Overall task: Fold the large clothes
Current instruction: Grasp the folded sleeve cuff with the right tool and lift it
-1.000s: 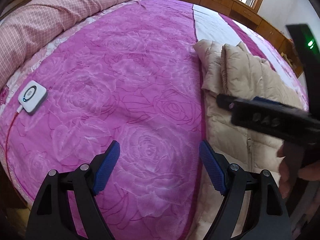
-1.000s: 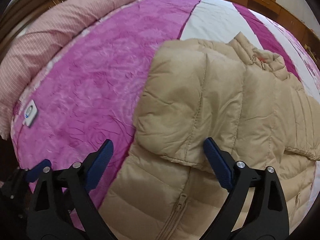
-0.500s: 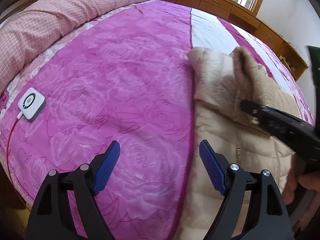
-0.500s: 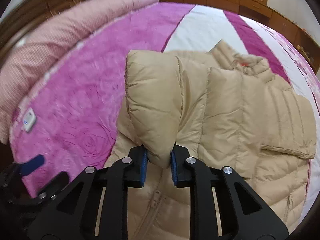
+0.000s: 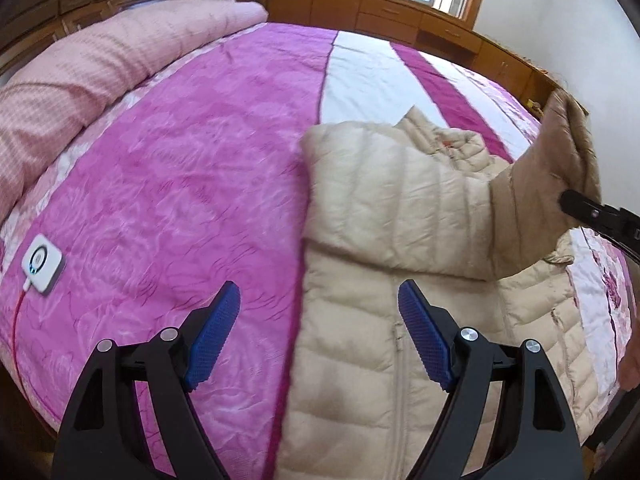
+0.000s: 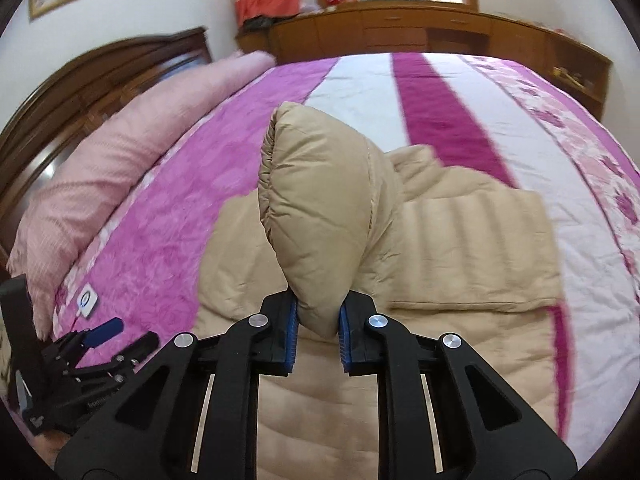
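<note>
A beige puffer jacket [image 5: 400, 280] lies front up on the pink bedspread [image 5: 180, 180], its zipper facing me. My right gripper [image 6: 317, 340] is shut on the jacket's left sleeve [image 6: 320, 208] and holds it lifted above the jacket body [image 6: 460, 248]. In the left wrist view the raised sleeve [image 5: 560, 160] hangs from the right gripper at the right edge. My left gripper [image 5: 320, 332] is open and empty, above the jacket's left edge near the hem.
A rolled pink quilt [image 5: 100, 68] lies along the bed's left side by the wooden headboard [image 6: 100, 76]. A small white device [image 5: 42, 263] with a red cord sits near the bed's near left edge. Wooden cabinets [image 6: 420, 36] line the far wall.
My right gripper closed on the sleeve and has lifted it up and to the right. My left gripper stayed open and shifted right over the jacket's edge.
</note>
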`<state>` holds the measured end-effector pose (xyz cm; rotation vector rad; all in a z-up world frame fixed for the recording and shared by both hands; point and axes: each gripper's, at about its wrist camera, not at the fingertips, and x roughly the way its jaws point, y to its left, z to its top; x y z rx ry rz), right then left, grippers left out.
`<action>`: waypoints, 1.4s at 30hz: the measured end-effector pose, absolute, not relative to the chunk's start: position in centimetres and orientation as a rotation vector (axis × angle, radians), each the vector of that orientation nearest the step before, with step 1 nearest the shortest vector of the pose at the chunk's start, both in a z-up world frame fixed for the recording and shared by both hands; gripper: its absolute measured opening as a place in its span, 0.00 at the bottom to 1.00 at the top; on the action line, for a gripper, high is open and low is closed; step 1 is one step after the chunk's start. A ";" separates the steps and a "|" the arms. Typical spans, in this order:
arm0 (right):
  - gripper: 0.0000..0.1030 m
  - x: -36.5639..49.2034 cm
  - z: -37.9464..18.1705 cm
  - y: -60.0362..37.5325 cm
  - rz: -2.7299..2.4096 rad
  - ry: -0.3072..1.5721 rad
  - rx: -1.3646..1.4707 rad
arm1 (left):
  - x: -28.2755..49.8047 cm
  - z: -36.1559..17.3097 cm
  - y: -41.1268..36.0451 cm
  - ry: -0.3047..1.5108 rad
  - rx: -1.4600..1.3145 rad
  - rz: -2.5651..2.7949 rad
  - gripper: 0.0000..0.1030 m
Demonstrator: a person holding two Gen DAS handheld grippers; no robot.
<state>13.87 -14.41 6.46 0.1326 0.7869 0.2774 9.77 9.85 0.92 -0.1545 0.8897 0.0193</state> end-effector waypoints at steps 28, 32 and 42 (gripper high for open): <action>0.23 18.0 -3.5 -32.9 -0.036 0.923 0.372 | 20.2 -4.6 3.4 0.925 -0.013 0.007 0.77; 0.23 18.6 -4.7 -33.6 -0.049 0.928 0.384 | 20.8 -5.7 3.3 0.933 0.003 0.018 0.77; 0.28 19.7 -6.3 -34.0 -0.026 0.946 0.385 | 21.4 -6.1 2.5 0.937 0.043 0.025 0.77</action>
